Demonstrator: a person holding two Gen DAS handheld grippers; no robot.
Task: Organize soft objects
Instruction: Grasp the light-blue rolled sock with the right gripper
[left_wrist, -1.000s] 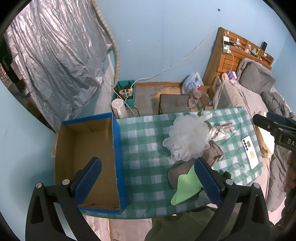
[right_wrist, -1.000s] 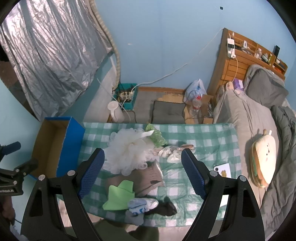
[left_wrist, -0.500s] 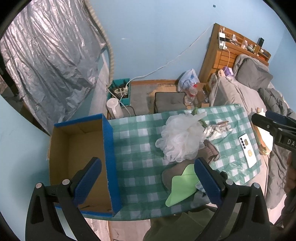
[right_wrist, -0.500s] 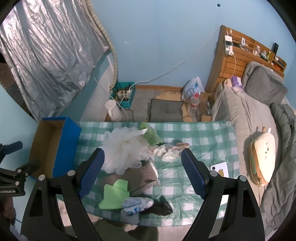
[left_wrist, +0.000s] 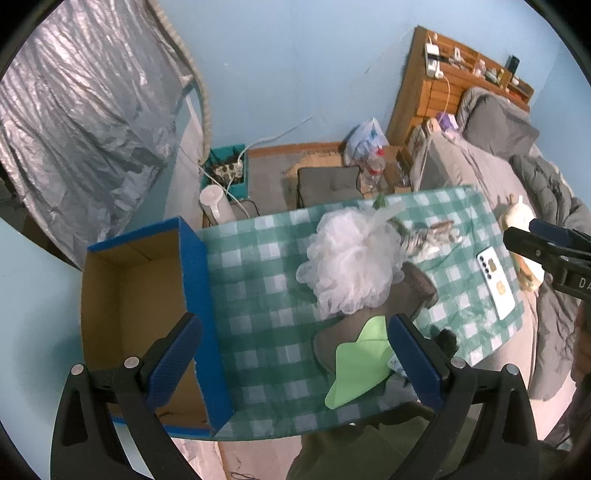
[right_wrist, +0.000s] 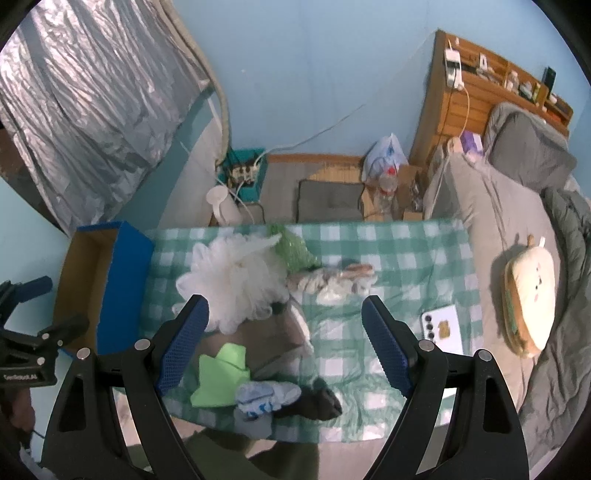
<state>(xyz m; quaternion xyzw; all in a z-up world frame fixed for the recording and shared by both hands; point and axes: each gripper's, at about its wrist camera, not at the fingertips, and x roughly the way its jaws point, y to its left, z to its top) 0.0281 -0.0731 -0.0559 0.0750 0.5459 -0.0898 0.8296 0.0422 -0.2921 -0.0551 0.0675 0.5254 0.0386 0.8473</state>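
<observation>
A white mesh bath pouf lies on the green checked tablecloth. Around it are a brown cloth, a light green cloth, a green mesh piece, pale socks, a blue-white sock and a dark sock. An open blue cardboard box stands at the table's left end. My left gripper is open, high above the box edge and the cloths. My right gripper is open, high above the pile.
A white phone lies on the table's right part. A bed with a sandwich-shaped plush is to the right. A grey cushion, bottles, a power strip box and a silver curtain are beyond the table.
Both views have shifted slightly; the table and its things sit a little lower and smaller in the frame. Both grippers stay open and empty. Nothing on the table has moved.
</observation>
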